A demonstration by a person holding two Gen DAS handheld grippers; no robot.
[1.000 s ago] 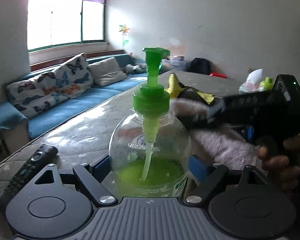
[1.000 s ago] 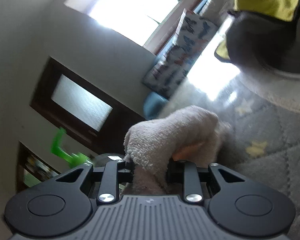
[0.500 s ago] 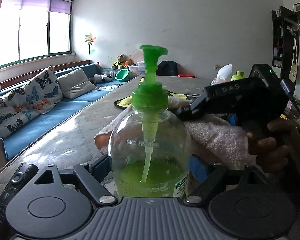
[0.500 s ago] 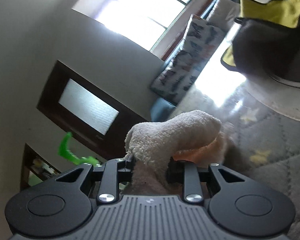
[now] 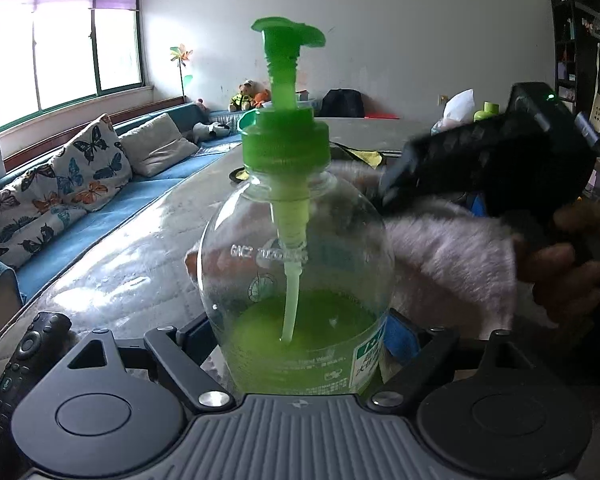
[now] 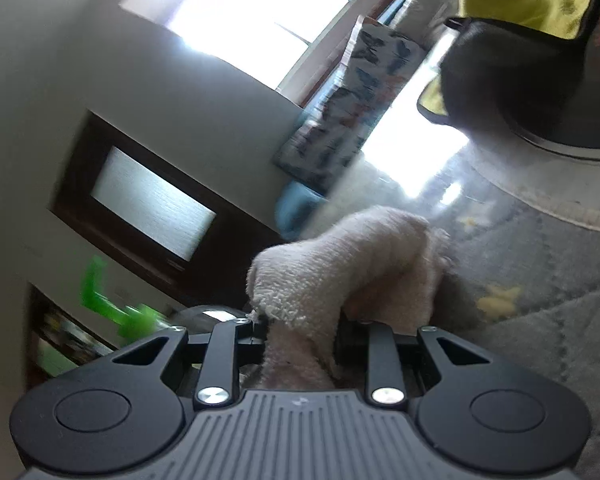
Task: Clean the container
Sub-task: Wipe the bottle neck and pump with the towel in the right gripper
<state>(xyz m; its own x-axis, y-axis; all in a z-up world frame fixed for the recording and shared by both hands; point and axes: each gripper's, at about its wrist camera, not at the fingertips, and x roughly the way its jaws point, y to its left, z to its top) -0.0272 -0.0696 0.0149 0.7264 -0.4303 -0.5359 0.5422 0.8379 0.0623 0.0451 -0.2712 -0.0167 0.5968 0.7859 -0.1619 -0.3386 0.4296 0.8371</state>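
Behind, glossy table (image 5: 148,240), blue sofa (image 5: 84,232)

A home living room is showing here: a blue sofa (image 5: 100,216) is carrying butterfly cushions (image 5: 88,168) under a big window (image 5: 64,56), and stuffed toys (image 5: 248,94) are sitting by the wall.
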